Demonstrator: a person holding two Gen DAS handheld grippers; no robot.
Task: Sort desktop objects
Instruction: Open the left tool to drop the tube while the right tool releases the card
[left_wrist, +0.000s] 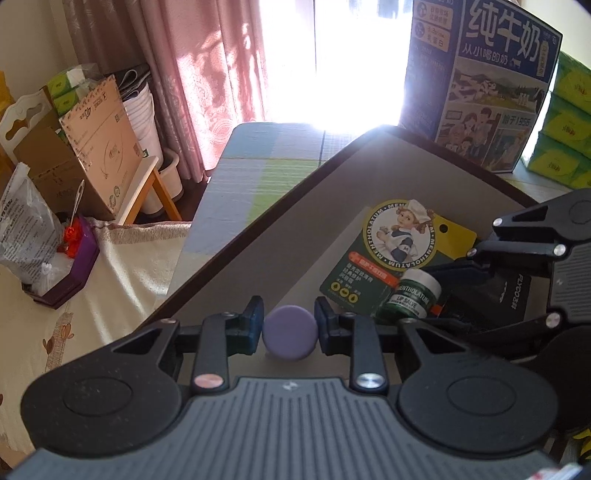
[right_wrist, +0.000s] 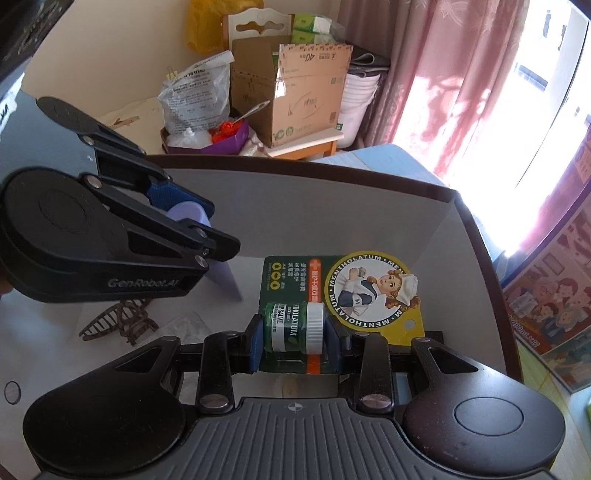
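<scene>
The left gripper (left_wrist: 290, 325) is clamped on a purple tube (left_wrist: 290, 338), its round cap end facing the left wrist camera and pinched between the two blue pads; in the right wrist view the same tube tapers down to a flat lilac tail that hangs below the jaws, above the floor of the grey box (right_wrist: 295, 206); the right gripper (right_wrist: 293, 341) is closed on a small green jar (right_wrist: 291, 326) of lip salve with a white cap, one pad on the cap and the other on the jar's base; the jar is fixed to a green and yellow card (right_wrist: 343, 284) printed with a nurse figure, and the card lies inside the grey box, near its right wall; the two grippers are close together over the box, the left one to the left of the card; a brown hair claw (right_wrist: 118, 319) lies on the box floor left of the jar, below the left gripper; a blue milk carton (left_wrist: 491, 81) stands beyond the far corner of the box.
</scene>
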